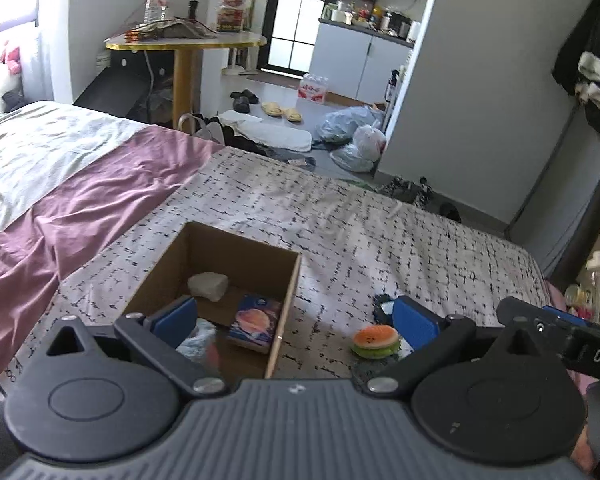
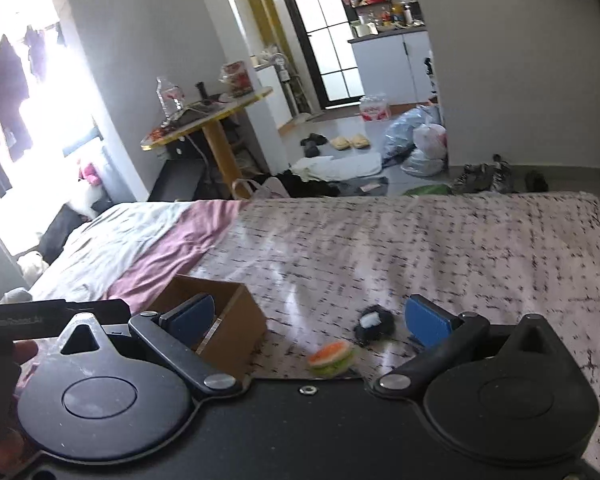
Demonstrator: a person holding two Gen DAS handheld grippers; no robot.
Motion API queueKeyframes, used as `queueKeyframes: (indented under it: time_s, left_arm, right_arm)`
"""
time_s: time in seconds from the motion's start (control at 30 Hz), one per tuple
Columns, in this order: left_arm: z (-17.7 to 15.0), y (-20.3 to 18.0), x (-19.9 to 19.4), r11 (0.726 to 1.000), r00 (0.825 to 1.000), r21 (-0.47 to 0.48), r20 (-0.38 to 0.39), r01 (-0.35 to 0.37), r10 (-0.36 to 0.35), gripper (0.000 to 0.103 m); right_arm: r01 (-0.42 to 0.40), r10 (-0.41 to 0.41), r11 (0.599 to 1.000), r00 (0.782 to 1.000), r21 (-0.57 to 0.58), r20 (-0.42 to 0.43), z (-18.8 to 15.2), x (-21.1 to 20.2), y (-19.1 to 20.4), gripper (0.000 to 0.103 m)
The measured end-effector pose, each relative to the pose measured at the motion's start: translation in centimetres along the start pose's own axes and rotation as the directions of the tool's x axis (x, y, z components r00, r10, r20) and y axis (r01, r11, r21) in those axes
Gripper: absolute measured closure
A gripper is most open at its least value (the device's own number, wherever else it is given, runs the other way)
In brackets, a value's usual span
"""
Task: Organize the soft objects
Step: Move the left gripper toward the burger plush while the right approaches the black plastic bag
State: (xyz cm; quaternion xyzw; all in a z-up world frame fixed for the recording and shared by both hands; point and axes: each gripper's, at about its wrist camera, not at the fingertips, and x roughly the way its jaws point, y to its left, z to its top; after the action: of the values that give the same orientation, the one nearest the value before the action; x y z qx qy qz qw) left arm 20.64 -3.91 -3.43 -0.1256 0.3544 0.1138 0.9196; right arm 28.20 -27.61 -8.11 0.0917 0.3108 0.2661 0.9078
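Fingers of my left gripper (image 1: 294, 322) spread wide, empty, above the cardboard box (image 1: 288, 280) at lower centre; burger toy (image 1: 376, 343) lies right of it on the bedsheet (image 1: 380, 220). Right view: my right gripper (image 2: 312, 316) gapes wide, burger toy (image 2: 332, 358) between its fingers, black plush (image 2: 373, 323) just behind.

Box (image 1: 288, 280) on bed (image 1: 380, 220); burger toy (image 1: 376, 342) right of box; book (image 1: 254, 322) inside box
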Motion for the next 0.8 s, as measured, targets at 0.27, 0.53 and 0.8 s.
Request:
queueKeyframes:
  time_s: [0.27, 0.53, 0.8]
  left_arm:
    - [-1.1, -2.7, 1.9, 1.0, 0.999, 0.017, -0.025, -0.025, 0.025, 0.0]
    - [-1.7, -4.7, 4.1, 0.999, 0.998, 0.033, -0.056, -0.024, 0.026, 0.0]
    - [-2.9, -6.4, 6.6, 0.997, 0.995, 0.044, -0.084, -0.056, 0.059, 0.0]
  right_arm:
    - [0.0, 0.0, 0.999, 1.0, 0.048, -0.001, -1.4, 0.3, -2.5, 0.0]
    - [0.023, -0.021, 0.997, 0.999, 0.071, -0.028, -2.4, 1.1, -4.5, 0.0]
    - [0.074, -0.068, 0.99, 0.996, 0.124, -0.056, -3.1, 1.7, -6.9, 0.0]
